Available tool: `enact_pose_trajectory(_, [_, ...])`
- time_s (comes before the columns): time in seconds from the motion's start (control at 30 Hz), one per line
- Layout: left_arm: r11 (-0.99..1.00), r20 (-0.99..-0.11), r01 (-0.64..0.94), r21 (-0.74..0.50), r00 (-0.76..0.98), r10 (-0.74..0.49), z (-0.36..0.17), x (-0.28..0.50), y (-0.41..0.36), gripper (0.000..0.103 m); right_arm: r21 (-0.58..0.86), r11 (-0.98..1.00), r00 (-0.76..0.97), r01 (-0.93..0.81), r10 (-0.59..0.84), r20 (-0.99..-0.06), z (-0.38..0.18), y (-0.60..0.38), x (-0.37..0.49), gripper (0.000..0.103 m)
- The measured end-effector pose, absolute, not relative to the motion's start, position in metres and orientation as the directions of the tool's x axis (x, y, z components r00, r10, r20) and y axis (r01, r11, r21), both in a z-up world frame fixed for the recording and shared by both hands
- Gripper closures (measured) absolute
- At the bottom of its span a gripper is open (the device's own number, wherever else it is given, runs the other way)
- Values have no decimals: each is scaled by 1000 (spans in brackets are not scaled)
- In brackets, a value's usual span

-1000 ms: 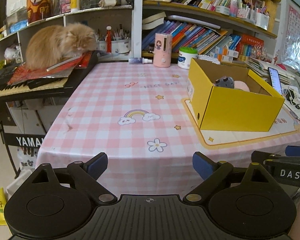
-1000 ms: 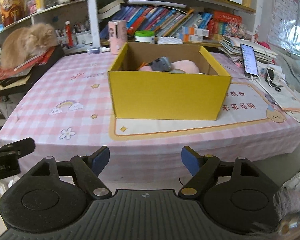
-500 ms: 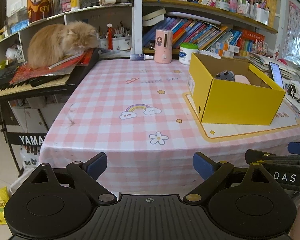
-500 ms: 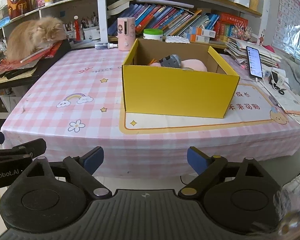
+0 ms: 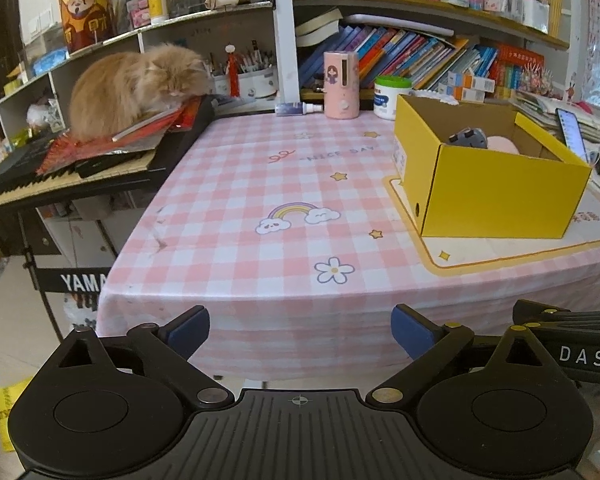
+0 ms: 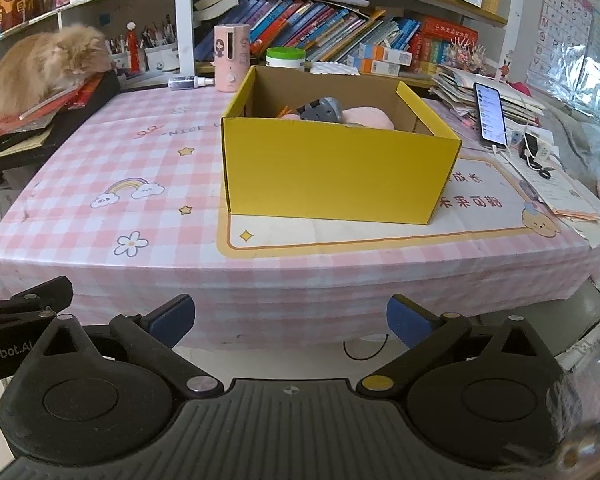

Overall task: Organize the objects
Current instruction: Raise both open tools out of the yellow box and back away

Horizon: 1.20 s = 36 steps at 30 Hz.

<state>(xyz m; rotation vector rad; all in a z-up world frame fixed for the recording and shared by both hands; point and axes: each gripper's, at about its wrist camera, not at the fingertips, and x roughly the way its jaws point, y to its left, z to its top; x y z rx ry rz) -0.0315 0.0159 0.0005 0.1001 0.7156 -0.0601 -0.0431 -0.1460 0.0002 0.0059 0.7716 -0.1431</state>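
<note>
- Two fisheye views look down along hand-held grippers toward a table point(image 5: 228, 240) covered in a pink checked cloth.
- Left gripper point(image 5: 300, 330): at the bottom of its view, short of the table's near edge. Its blue-tipped jaws stand wide apart and have just opened a little further; nothing lies between them.
- Right gripper point(image 6: 290, 316): at the bottom of its view, also short of the table's edge. Its jaws have just been opening and now stand wide apart, with nothing between them.
- In the left view, part of the right gripper shows at the lower right edge; in the right view, part of the left gripper shows at the lower left edge.
- Box point(image 6: 332, 176): a yellow open-topped cardboard box, centre of the right view and right of centre in the left view. It stands on a cream mat point(image 6: 340, 236) with an orange border.
- Inside the box, a grey object point(image 6: 322, 109) rests against a pink soft thing point(image 6: 370, 116); what else lies under them is hidden.
- Cat point(image 5: 136, 84): a fluffy orange cat in the upper left of both views, sitting on red papers atop a keyboard point(image 5: 52, 180) beside the table.
- Along the table's far edge stand a pink cylinder point(image 5: 341, 84) and a white tub point(image 5: 392, 91) with a green lid.
- Phone point(image 6: 489, 114): propped up with its screen lit, at the right of the right view, beside stacked papers.
- Shelves of books point(image 6: 320, 20) fill the background.
</note>
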Motion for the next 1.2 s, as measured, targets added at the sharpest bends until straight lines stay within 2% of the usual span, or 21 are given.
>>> enact_pose_trajectory(0.53, [992, -662, 82, 101, 749, 5, 1, -31, 15, 3, -67, 988, 691, 142, -148, -708, -3, -146, -41, 0])
enact_pose_trajectory(1.2, [994, -674, 78, 70, 738, -10, -2, -29, 17, 3, -72, 987, 678, 144, -151, -719, -6, -147, -39, 0])
